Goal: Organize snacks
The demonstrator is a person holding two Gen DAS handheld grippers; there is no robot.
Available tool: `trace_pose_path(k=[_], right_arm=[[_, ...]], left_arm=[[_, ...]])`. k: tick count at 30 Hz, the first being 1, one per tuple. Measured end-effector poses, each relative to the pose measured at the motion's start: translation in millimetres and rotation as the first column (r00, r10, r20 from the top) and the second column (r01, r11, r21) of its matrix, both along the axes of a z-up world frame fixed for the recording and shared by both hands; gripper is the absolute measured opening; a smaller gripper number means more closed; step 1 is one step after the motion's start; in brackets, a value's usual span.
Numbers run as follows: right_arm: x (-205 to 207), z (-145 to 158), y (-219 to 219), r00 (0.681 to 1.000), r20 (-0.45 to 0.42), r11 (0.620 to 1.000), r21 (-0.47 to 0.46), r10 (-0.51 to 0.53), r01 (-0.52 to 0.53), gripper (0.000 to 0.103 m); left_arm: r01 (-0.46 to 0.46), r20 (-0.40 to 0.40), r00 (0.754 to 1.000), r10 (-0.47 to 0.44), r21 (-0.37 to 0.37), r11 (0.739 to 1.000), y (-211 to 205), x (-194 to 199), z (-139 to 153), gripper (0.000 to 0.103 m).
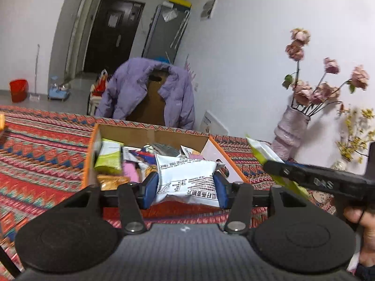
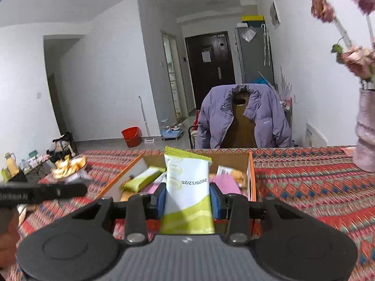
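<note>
Between my left fingers (image 1: 185, 187) I pinched a white snack packet (image 1: 187, 178); my right fingers (image 2: 187, 201) pinched a green-and-white packet (image 2: 187, 187). Both hung over the worktop (image 2: 304, 187) before the open snack-filled cardboard box (image 1: 150, 133). A pink vase (image 1: 290, 128) stood right; a purple-jacketed chair (image 2: 243, 117) behind.

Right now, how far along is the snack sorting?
Done: hard to tell; a few snacks lie on the tablecloth left of the box.
In hand: left gripper is shut on a white packet; right gripper is shut on a white-and-green packet, both near the cardboard box.
Left: the box holds more mixed packets, including a green one and a pink one.
</note>
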State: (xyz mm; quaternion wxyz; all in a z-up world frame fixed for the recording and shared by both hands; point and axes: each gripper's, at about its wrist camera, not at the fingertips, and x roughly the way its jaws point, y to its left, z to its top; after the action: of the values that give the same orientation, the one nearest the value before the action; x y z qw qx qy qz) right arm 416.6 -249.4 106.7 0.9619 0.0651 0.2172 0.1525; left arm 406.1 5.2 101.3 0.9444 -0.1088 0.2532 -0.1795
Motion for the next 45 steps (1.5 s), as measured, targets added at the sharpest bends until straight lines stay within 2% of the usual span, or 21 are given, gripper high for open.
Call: trace_pose_path(k=[5,11,13,16,19,26,33,36,40,45], right_arm=[[86,-23,0,0.997,-0.068,0.999,-0.012,-0.042,0.041,0.037],[136,-55,4,0.989,-0.123,0.996,-0.041,-0.08,0.075,0.038],[144,-63,4,0.987,-0.139,0.996,-0.053,-0.083,0.077,0.04],[147,-70,0,0.985,-0.135,0.993,-0.051,-0.109,0.103,0.042],[142,-67,-8,0.986,-0.117,0.993,-0.04,-0.119,0.115,0.056],[118,-41,-15,0.992,-0.061,0.993,-0.033,-0.115,0.113,0.058],[79,-13,-16,0.995,-0.014,0.994,-0.044,-0.096,0.095,0.06],[58,-6,-17,0.997,-0.007,0.995,-0.06,-0.082,0.081,0.063],[31,-2,-16,0.998,-0.008,0.993,-0.102,-0.064,0.063,0.064],[-11,-2,-10,0.999,0.002,0.989,-0.143,-0.044,0.044,0.075]], left_arm=[[-0.023,-0.095,0.995,0.025,0.016,1.0,-34,69,-25,0.051],[0.009,-0.188,0.982,-0.009,0.003,1.0,-72,115,-62,0.053],[-0.005,-0.201,0.98,0.002,-0.014,1.0,-78,124,-72,0.066],[0.025,-0.19,0.981,-0.03,-0.027,0.999,-80,128,-80,0.071],[0.058,-0.194,0.979,-0.061,-0.019,0.998,-79,127,-83,0.075],[0.081,-0.153,0.985,-0.076,0.024,0.996,-77,113,-65,0.085],[0.032,-0.088,0.996,-0.025,0.083,0.996,-74,96,-37,0.092],[-0.008,-0.075,0.997,0.015,0.089,0.996,-58,83,-27,0.092],[-0.048,-0.053,0.997,0.053,0.094,0.994,-30,54,-16,0.095],[-0.096,-0.015,0.995,0.099,0.139,0.986,0,9,-10,0.098]])
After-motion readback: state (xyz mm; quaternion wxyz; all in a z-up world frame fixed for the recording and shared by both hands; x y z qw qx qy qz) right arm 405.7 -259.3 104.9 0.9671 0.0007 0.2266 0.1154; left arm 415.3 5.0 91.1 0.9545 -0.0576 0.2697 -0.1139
